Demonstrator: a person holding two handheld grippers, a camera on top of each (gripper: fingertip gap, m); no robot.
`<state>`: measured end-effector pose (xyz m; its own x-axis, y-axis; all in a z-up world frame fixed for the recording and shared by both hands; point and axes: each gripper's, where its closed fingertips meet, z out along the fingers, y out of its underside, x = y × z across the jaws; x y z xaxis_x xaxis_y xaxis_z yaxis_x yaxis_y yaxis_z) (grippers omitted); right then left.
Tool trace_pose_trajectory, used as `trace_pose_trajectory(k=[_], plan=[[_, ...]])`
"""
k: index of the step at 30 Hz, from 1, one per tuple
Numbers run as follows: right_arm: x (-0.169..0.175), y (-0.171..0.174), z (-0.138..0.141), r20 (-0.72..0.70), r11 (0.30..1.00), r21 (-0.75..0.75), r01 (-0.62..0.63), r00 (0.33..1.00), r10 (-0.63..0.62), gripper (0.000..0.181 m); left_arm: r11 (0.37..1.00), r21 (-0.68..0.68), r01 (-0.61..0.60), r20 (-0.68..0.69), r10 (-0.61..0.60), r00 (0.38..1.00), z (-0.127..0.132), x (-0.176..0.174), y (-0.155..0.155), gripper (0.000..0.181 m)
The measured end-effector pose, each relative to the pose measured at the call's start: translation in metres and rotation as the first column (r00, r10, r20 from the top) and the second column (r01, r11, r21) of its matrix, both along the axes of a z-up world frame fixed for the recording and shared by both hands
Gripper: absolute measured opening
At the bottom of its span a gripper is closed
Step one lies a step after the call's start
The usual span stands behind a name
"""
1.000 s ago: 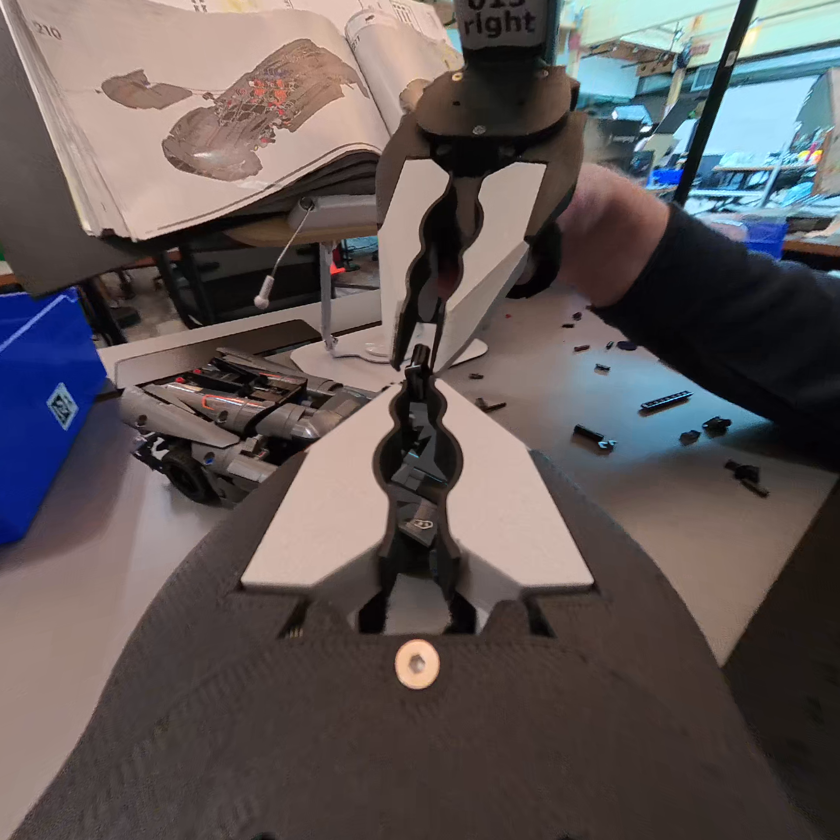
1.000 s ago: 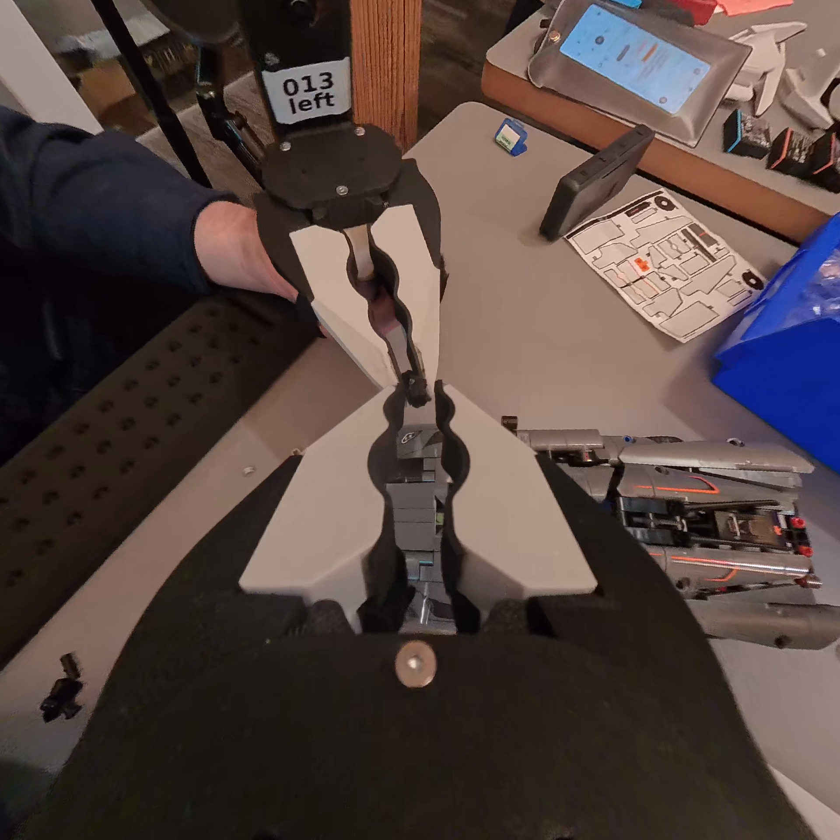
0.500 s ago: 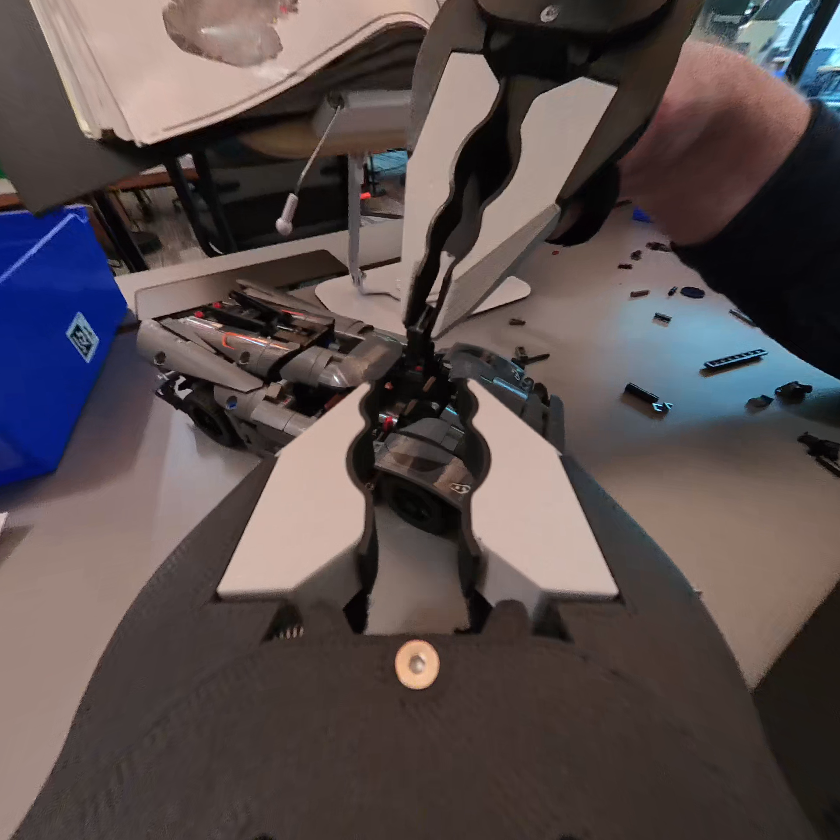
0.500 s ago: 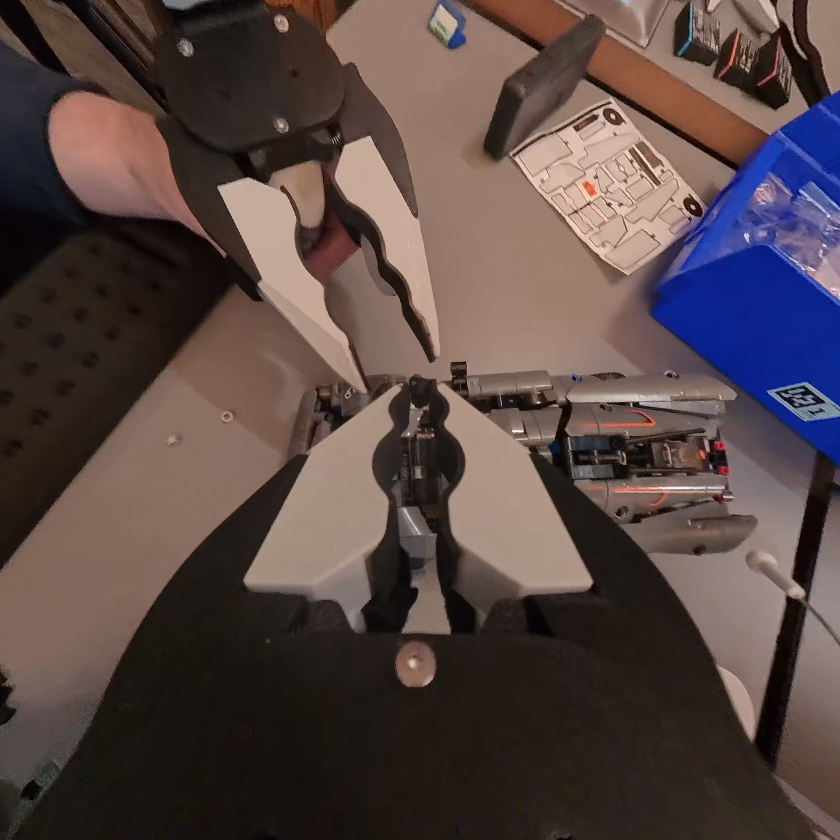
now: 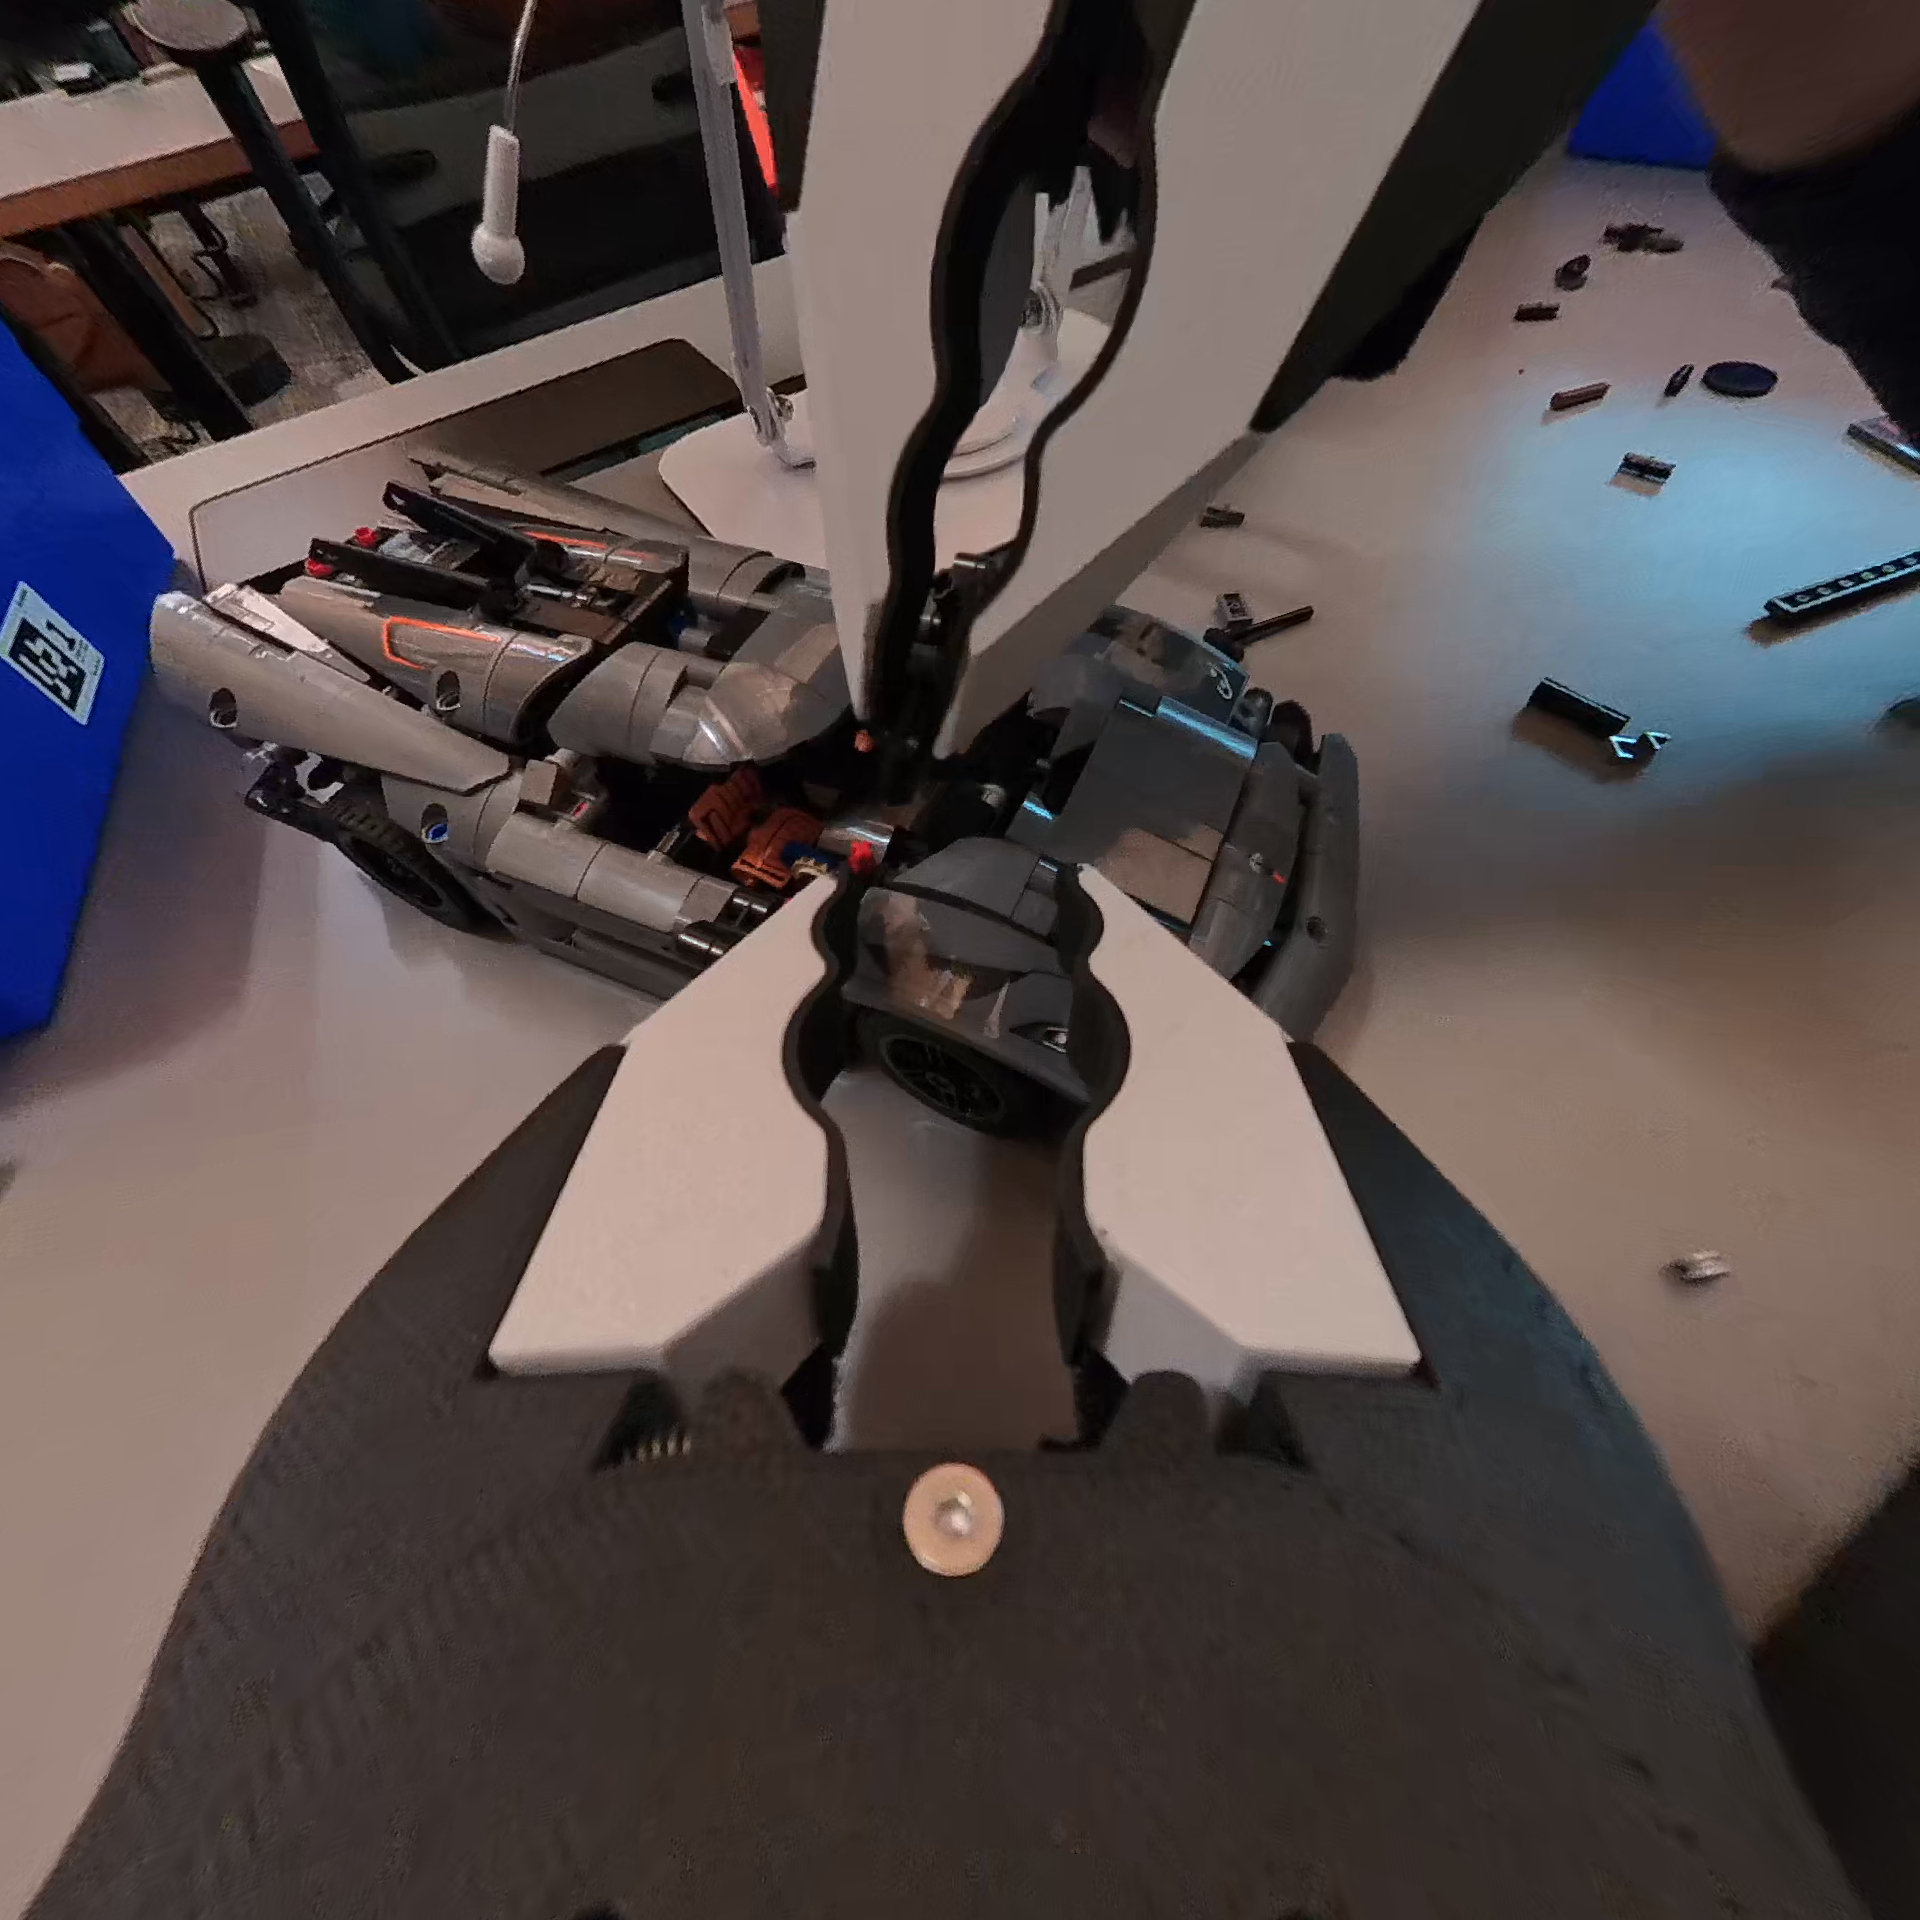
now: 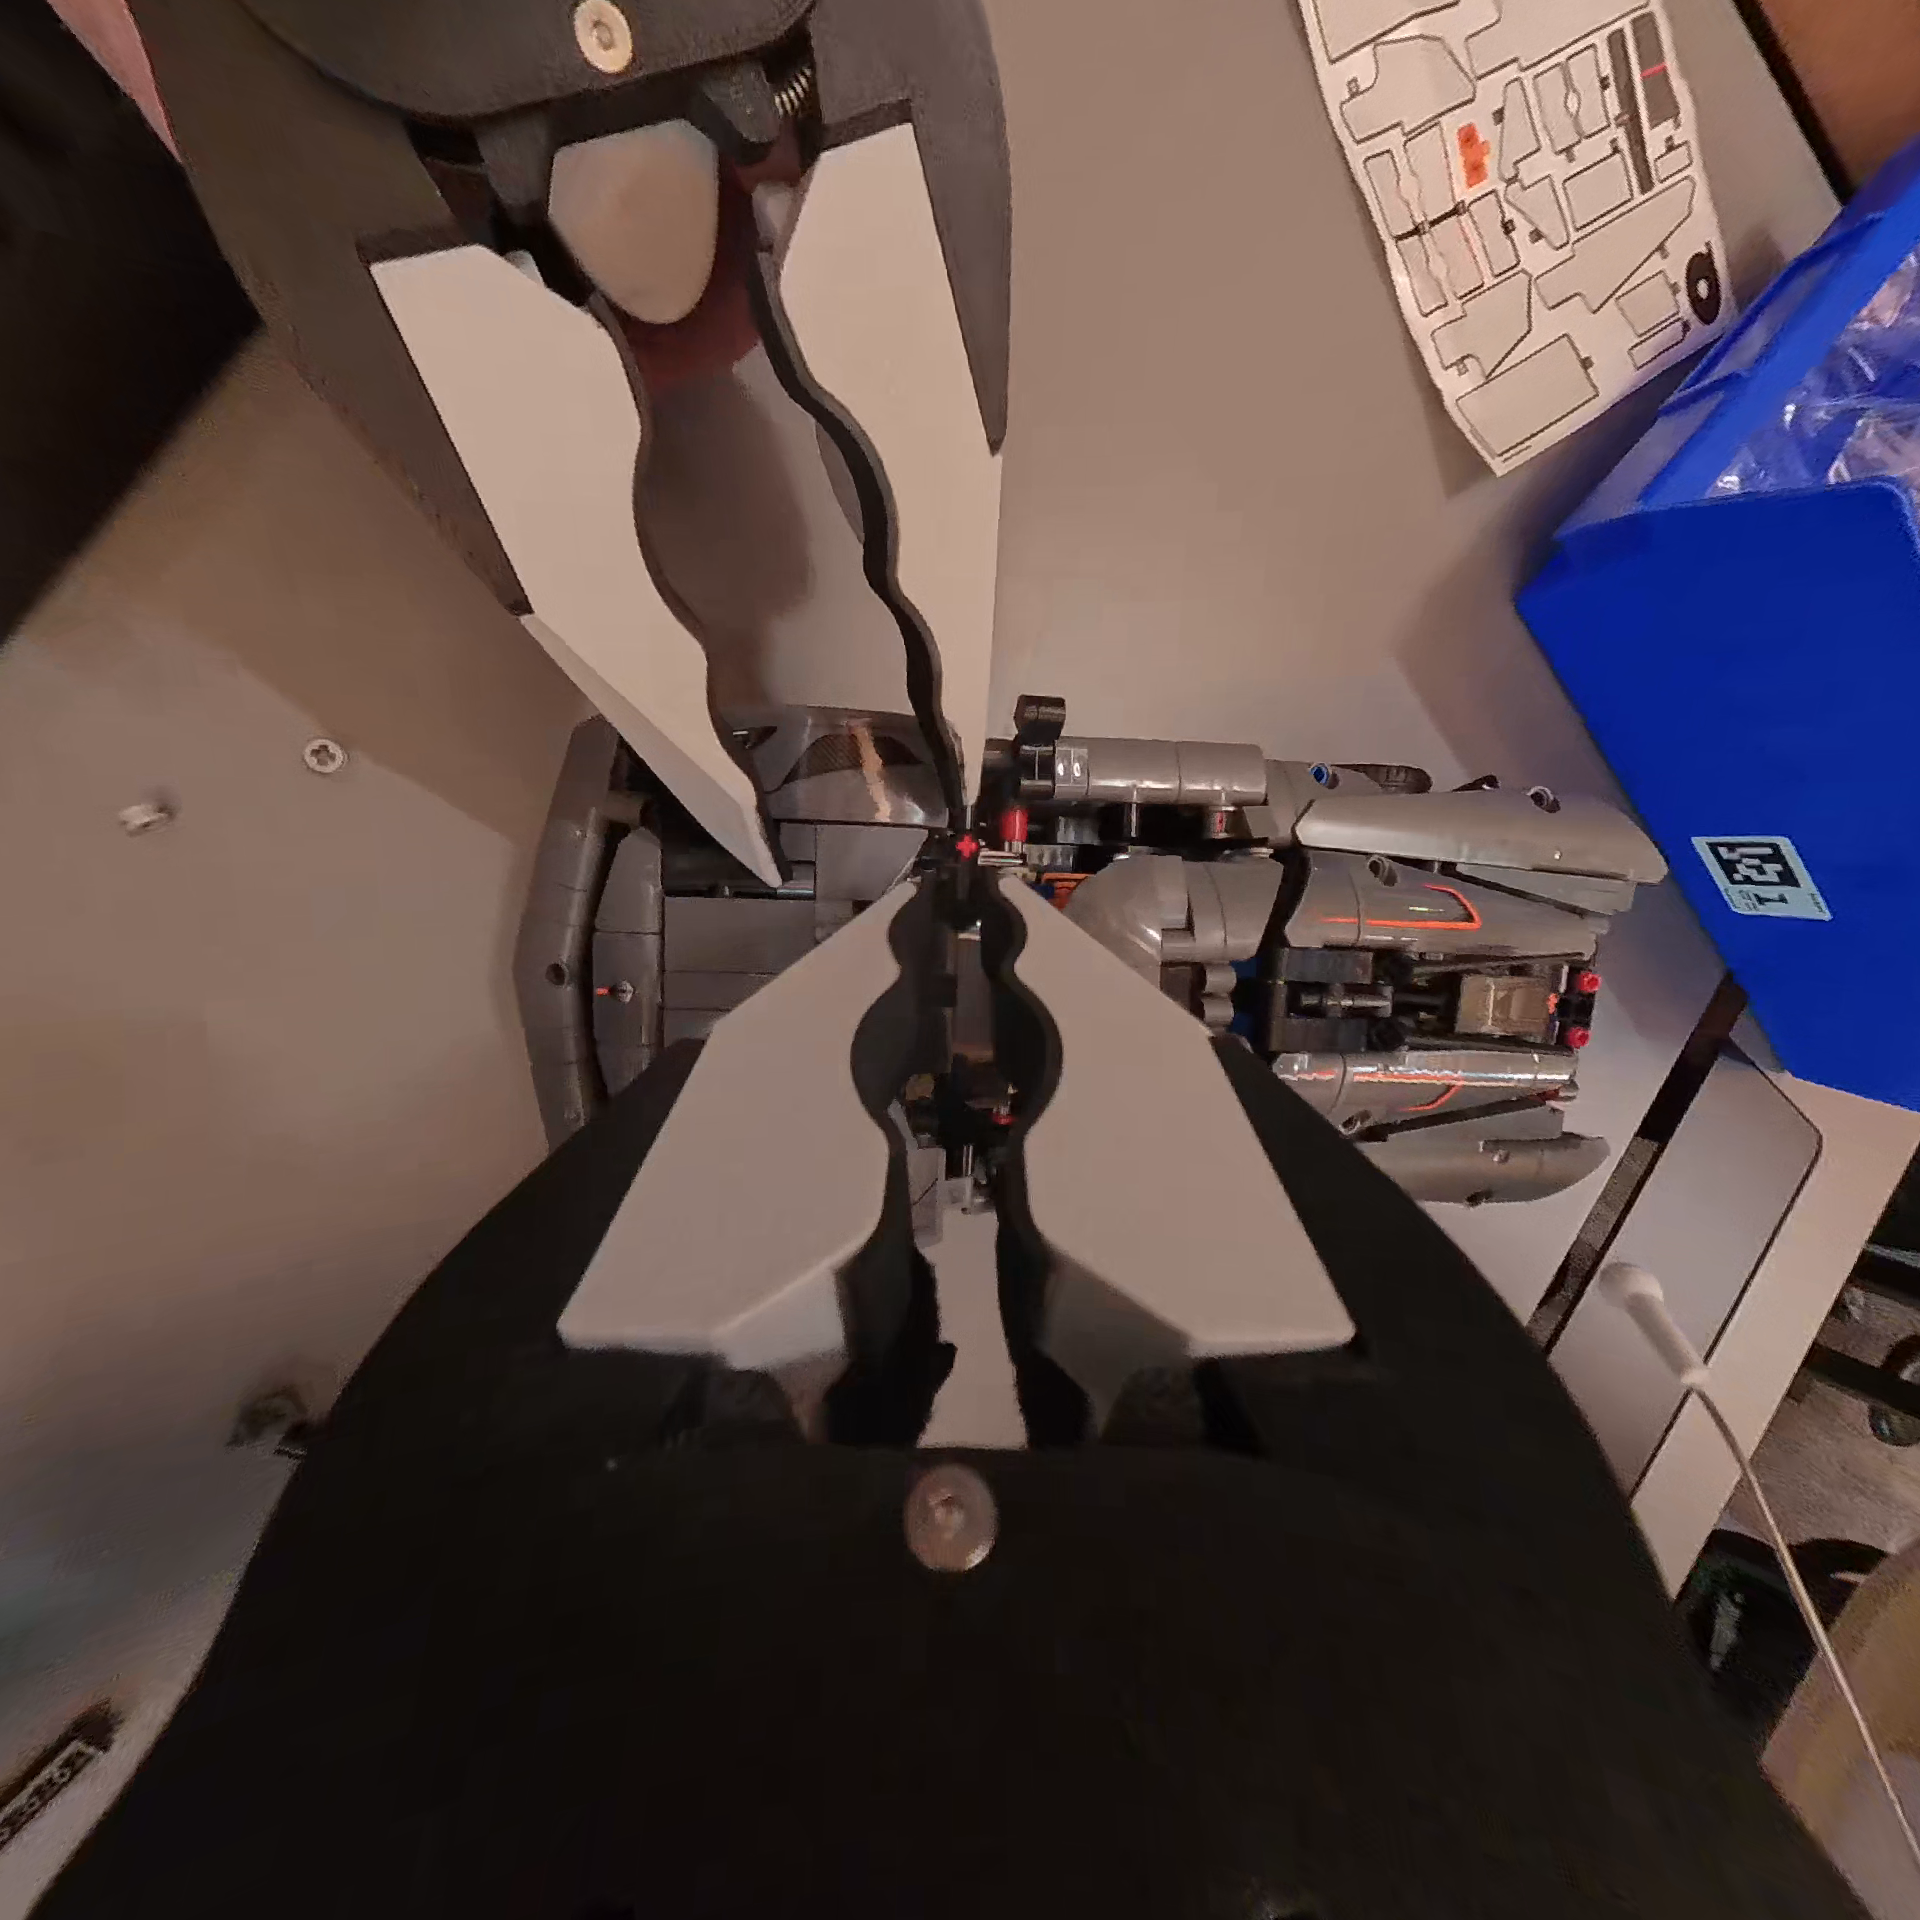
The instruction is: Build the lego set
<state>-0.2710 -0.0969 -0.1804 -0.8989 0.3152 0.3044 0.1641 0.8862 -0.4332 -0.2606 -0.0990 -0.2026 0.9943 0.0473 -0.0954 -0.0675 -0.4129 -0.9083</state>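
A grey Lego car [image 5: 623,707] with orange stripes lies on the light table; it also shows in the right wrist view [image 6: 1351,904]. My right gripper [image 6: 963,883] is shut on a small black Lego piece [image 6: 958,868] and holds it down against the car's middle, by the cockpit. In the left wrist view the right gripper [image 5: 902,727] comes down from above. My left gripper [image 5: 956,888] is open and empty, its jaws spread over the car's front fender and wheel [image 5: 956,1070]. In the right wrist view the left gripper [image 6: 868,847] faces mine, tips on the car's front.
A blue bin [image 5: 62,727] stands left of the car, and shows at the right in the right wrist view [image 6: 1745,779]. A sticker sheet [image 6: 1527,208] lies beyond the car. Loose black pieces [image 5: 1579,717] are scattered to the right. A white stand base [image 5: 748,478] sits behind the car. My two grippers' fingertips are within a few centimetres of each other.
The left gripper has opened and let go of the small piece. Both grippers have come down from mid-air onto the car, the right one still holding the piece.
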Motion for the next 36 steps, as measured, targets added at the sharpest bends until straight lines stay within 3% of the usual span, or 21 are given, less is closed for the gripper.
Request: trace_pose_trajectory(k=[17, 36], plan=[[-0.01, -0.003, -0.012, 0.001, 0.996, 0.078, -0.033, 0.999, 0.033, 0.005, 1.0, -0.013, 0.006, 0.101, -0.005, 0.995, -0.003, -0.001, 0.0, 0.036], [-0.012, -0.002, -0.016, 0.072, 0.985, 0.173, 0.024, 0.997, -0.037, 0.005, 1.0, -0.026, 0.007, 0.119, -0.004, 0.993, -0.006, 0.002, 0.003, 0.041]])
